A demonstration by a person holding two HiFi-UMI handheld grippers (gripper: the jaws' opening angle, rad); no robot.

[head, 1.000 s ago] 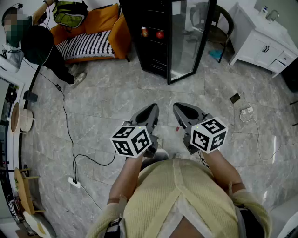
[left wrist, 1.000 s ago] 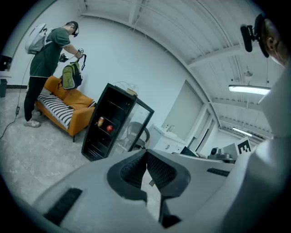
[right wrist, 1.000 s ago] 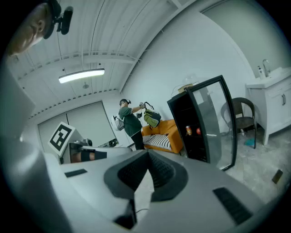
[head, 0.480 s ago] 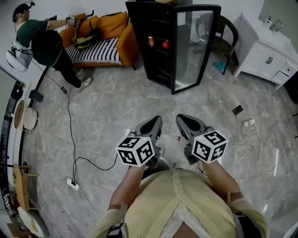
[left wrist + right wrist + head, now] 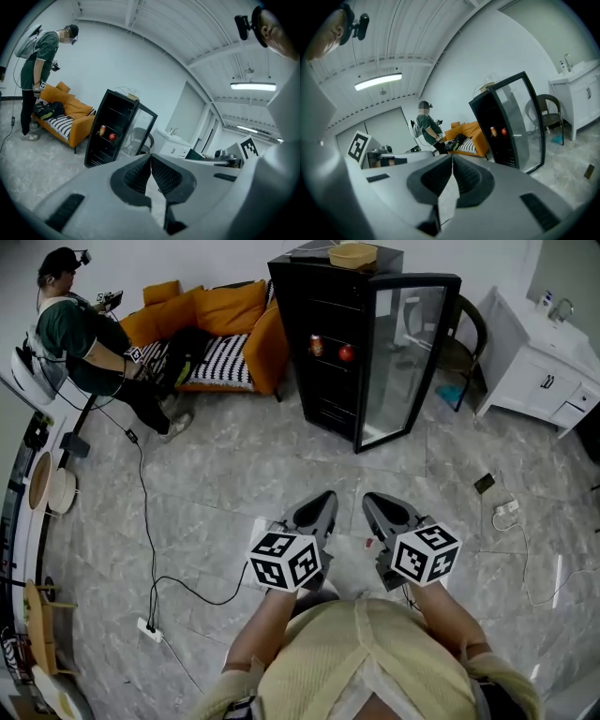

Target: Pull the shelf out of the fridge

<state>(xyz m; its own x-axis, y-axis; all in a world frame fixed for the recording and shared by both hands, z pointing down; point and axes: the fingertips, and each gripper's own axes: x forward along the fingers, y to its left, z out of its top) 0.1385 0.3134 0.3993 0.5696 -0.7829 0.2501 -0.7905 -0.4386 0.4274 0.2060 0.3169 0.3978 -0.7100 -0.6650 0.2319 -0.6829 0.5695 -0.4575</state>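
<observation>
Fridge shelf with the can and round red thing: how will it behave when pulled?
The shelf looks thin, so likely light and stiff. The round red item on it may roll. The upright can beside it could tip.

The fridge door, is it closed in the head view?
No, the glass fridge door stands swung open, away from the front of the black fridge.
</observation>
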